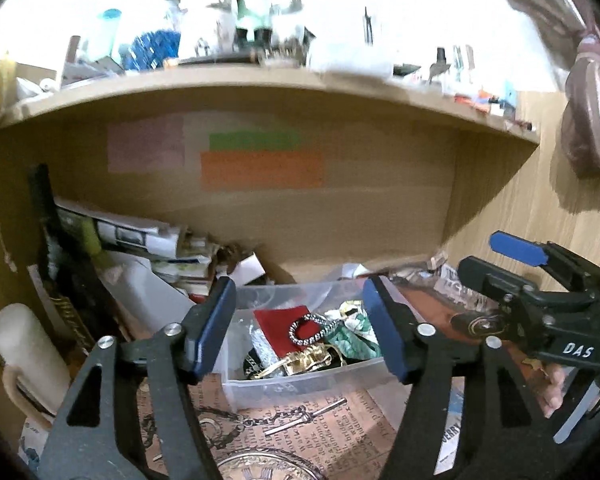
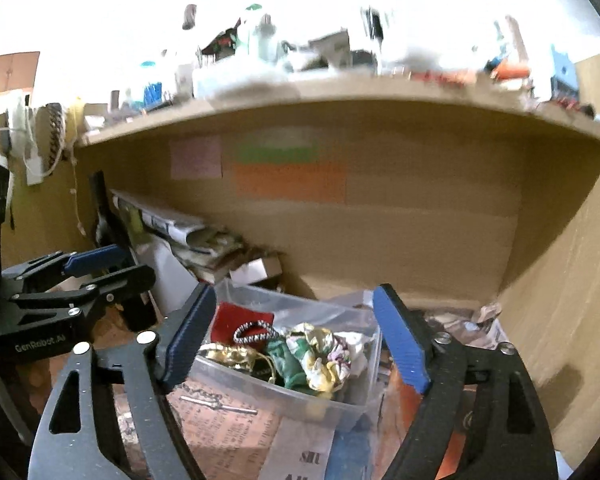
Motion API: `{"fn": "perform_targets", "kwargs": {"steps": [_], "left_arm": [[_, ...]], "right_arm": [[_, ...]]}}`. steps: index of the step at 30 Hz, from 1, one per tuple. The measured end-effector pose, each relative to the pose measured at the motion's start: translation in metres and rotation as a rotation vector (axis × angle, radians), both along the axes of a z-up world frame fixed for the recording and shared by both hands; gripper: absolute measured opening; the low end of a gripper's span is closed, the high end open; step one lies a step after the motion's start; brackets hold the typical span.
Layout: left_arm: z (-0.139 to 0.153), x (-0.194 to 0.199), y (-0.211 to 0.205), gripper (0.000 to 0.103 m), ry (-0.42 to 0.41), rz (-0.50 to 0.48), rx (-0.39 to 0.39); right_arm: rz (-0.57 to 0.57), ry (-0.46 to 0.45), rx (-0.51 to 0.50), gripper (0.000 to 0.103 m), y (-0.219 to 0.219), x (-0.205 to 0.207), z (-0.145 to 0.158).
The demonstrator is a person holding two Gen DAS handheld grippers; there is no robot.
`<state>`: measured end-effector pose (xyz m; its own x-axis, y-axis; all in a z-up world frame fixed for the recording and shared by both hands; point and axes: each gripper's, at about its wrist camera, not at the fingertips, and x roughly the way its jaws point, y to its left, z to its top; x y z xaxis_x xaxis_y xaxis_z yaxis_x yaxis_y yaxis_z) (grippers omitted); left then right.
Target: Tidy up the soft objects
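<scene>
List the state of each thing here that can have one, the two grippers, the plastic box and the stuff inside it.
left gripper: open, empty, in front of the box
right gripper: open, empty, in front of the box
clear plastic box: lidless, holding a jumble of items
floral fabric: crumpled, in the box
red cloth: lying flat in the box
braided loop: resting on the red cloth

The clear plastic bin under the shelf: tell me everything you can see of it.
The clear plastic bin is a small rectangular tub of see-through plastic, open-topped with no lid in view. It sits upright on newspaper-print paper beneath the wooden shelf. It is loosely filled: a red cloth, a black-and-white braided band, gold fabric and crumpled green and floral fabric. Both the left gripper and right gripper hover open before it, neither touching.
</scene>
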<state>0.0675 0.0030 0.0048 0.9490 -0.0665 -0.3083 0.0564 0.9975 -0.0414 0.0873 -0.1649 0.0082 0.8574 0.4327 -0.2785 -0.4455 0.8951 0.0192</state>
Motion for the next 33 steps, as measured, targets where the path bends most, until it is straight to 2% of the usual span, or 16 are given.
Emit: {"fn": "perform_targets", "kwargs": {"steps": [6, 10, 16, 33], "left_arm": [[0.01, -0.021, 0.006, 0.089, -0.054, 0.01, -0.008], [0.013, -0.028, 0.006, 0.098, -0.07, 0.019, -0.01], [0.014, -0.034, 0.005, 0.102, -0.084, 0.026, -0.001], [0.008, -0.032, 0.004, 0.103, -0.07, 0.037, -0.004]], "right_arm": [[-0.017, -0.046, 0.025, 0.101, -0.006, -0.015, 0.008], [-0.026, -0.062, 0.035, 0.103, -0.008, -0.023, 0.011], [-0.023, -0.059, 0.047, 0.103, -0.01, -0.028, 0.01], [-0.006, -0.042, 0.052, 0.103, -0.009, -0.03, 0.006]]}}
